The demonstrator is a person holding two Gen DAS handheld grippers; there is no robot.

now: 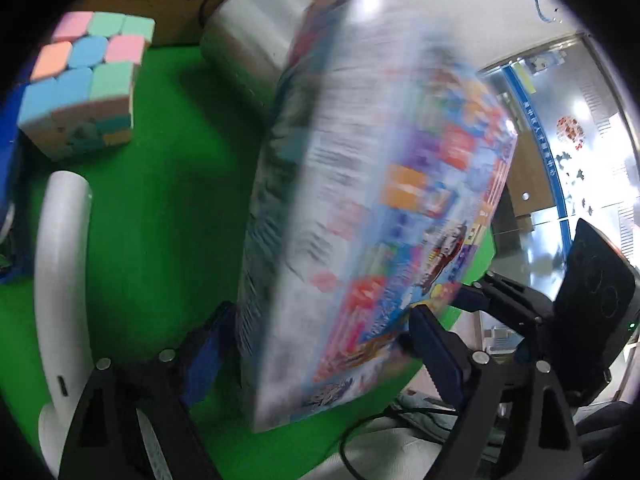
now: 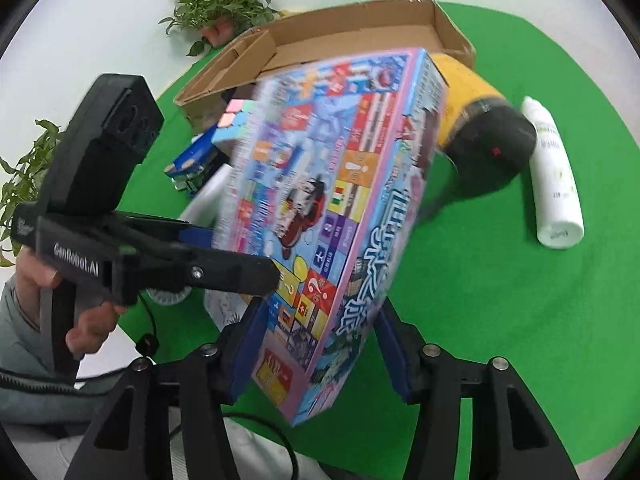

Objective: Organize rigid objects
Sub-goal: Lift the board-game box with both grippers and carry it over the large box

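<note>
A large colourful board game box [image 2: 332,208] is held tilted above the green table, gripped from two sides. My right gripper [image 2: 320,344] is shut on its near lower edge. My left gripper [image 1: 316,344] is shut on its other edge; in the left wrist view the box [image 1: 372,208] is blurred and fills the middle. The left gripper also shows in the right wrist view [image 2: 240,268], clamped on the box's left side. An open cardboard box [image 2: 340,40] stands behind. A pastel puzzle cube [image 1: 84,80] sits at the far left.
A yellow and black cylinder [image 2: 480,120] and a white bottle [image 2: 556,176] lie on the green cloth [image 2: 500,300] to the right. A white curved object [image 1: 60,272], a silver roll [image 1: 248,44] and a blue item [image 2: 192,160] lie near the cube. Potted plants [image 2: 220,4] stand behind.
</note>
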